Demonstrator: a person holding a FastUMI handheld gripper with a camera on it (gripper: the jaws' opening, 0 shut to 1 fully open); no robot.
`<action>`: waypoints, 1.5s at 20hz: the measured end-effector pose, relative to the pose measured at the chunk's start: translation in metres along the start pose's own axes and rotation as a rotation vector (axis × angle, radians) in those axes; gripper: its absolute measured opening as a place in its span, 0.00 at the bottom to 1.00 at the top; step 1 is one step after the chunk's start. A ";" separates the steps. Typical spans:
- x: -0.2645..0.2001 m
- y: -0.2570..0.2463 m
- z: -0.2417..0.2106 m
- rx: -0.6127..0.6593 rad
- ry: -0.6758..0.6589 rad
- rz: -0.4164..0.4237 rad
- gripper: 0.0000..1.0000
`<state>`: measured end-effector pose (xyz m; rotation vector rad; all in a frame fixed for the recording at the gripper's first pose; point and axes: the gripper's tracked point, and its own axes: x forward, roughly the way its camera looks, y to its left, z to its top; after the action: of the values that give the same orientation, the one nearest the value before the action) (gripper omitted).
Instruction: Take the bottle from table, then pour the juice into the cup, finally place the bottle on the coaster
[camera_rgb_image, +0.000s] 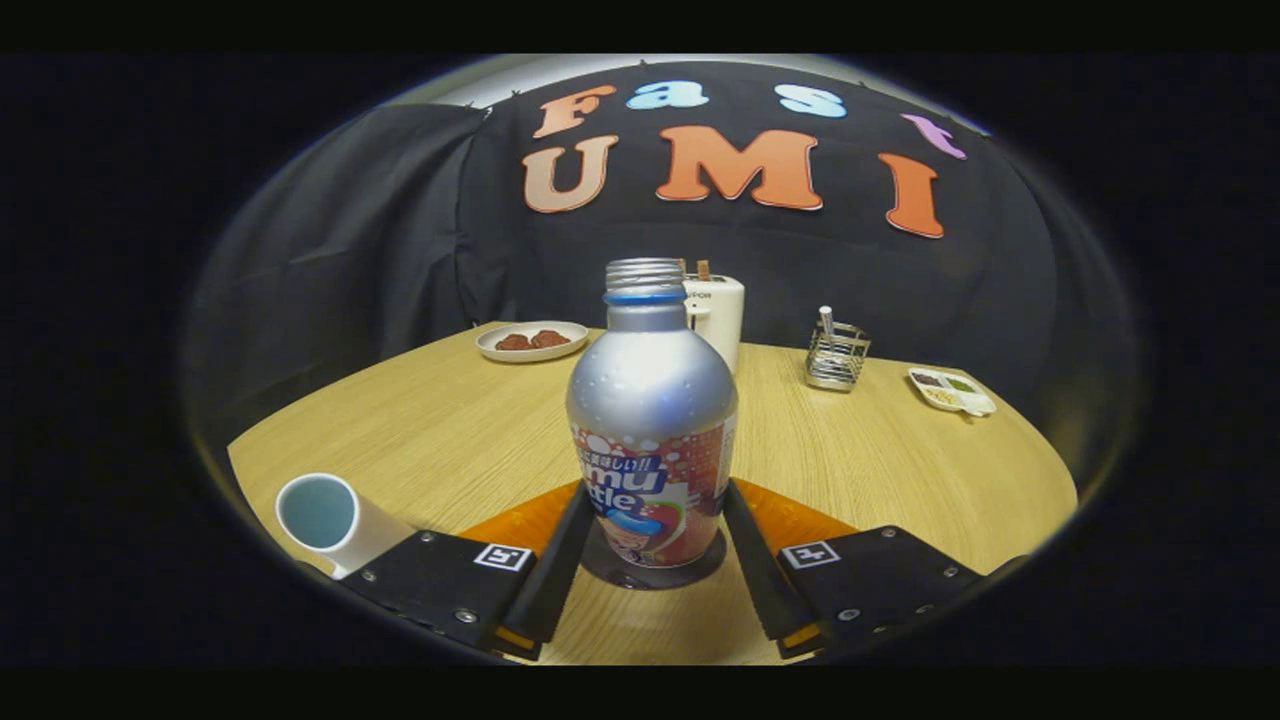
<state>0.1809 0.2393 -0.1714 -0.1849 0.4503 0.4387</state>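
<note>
A silver bottle (651, 400) with a red and blue label and an open threaded neck stands upright between my fingers. Its base rests on a dark round coaster (610, 572) on the wooden table (880, 470). My gripper (652, 495) is shut on the bottle; the left finger (560, 560) and the right finger (755, 560) both press against the label's sides. A white cup (325, 518) with a pale blue inside stands on the table, to the left of the left finger.
Beyond the bottle stand a white appliance (720, 315), a plate with brown food (532, 340) further left, a wire caddy (836, 355) to the right and a small white condiment tray (952, 390) near the table's right edge.
</note>
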 end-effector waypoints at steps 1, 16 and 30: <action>0.002 0.000 -0.002 0.000 0.002 -0.001 0.76; -0.022 -0.003 -0.004 0.024 -0.030 -0.012 0.95; -0.133 -0.055 0.045 0.046 -0.175 -0.119 0.97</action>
<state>0.1149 0.1537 -0.0663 -0.1270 0.2754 0.3245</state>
